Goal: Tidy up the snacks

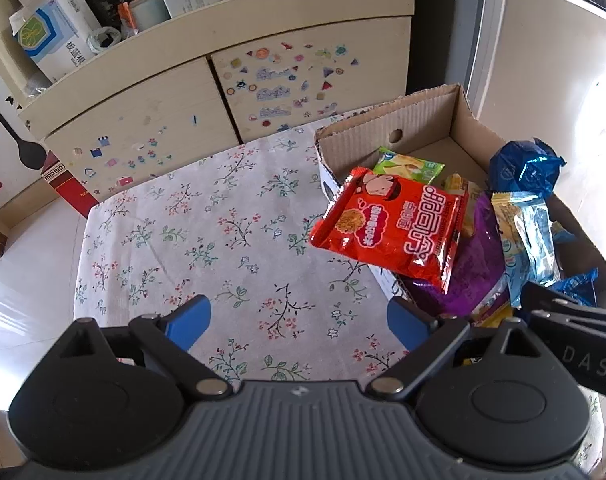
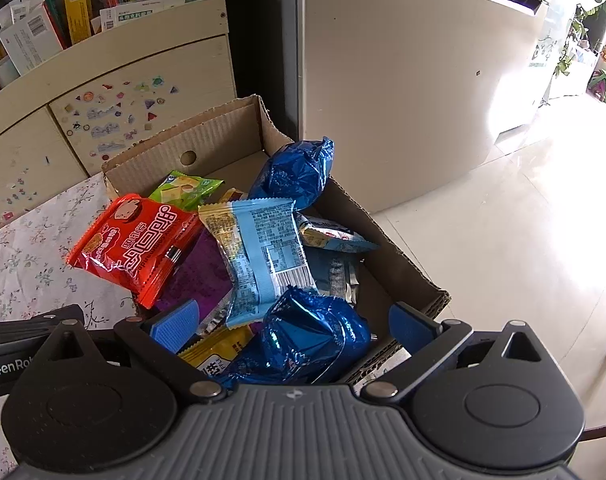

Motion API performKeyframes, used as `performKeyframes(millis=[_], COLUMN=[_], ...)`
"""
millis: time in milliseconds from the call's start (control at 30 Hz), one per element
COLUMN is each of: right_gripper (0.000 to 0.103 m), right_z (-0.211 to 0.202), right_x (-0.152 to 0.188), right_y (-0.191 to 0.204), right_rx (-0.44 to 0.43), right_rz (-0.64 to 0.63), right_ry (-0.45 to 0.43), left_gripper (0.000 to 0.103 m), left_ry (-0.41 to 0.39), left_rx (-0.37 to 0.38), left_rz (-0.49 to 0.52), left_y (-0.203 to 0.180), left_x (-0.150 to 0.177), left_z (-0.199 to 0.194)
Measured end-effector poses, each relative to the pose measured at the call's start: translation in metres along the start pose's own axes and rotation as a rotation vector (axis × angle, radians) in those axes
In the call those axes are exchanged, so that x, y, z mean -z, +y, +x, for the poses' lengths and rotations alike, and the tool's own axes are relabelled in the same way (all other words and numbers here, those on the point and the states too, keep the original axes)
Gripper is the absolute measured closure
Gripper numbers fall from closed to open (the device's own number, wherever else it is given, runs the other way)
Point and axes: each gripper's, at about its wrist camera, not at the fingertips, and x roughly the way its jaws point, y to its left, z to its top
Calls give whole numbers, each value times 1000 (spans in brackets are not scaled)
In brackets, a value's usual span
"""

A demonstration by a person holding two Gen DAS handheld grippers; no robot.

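Note:
A cardboard box (image 1: pixel 419 120) (image 2: pixel 223 136) sits on the right of the floral table and holds several snack packs. A red pack (image 1: pixel 391 224) (image 2: pixel 135 244) lies over its left rim. Inside are a green pack (image 1: pixel 409 166) (image 2: pixel 185 190), a purple pack (image 1: pixel 475 260) (image 2: pixel 199 276), a light blue pack (image 2: pixel 263 256) (image 1: pixel 523 240) and shiny blue packs (image 2: pixel 295 172) (image 2: pixel 315 340). My left gripper (image 1: pixel 299 324) is open and empty over the tablecloth, left of the box. My right gripper (image 2: pixel 293 326) is open over the box's near end, around nothing.
The floral tablecloth (image 1: pixel 207 220) covers the table left of the box. A beige cabinet with stickers (image 1: pixel 263 80) stands behind, with cluttered shelves above. A pale appliance (image 2: pixel 403 80) and tiled floor (image 2: pixel 523 240) lie to the right.

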Motion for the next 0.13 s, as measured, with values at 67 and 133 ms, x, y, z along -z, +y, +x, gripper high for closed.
performKeyframes(millis=[67,133], right_gripper=[0,0], right_z=[-1,-2], right_x=[2,4], right_y=[1,4], right_rx=[-3,-3], right_rz=[-2,-11], right_ry=[-1,-6], left_gripper=[8,8], left_ry=[-3,-2], left_rx=[2,5], left_rz=[0,-1], left_y=[2,6], left_x=[2,5], left_z=[-1,-2])
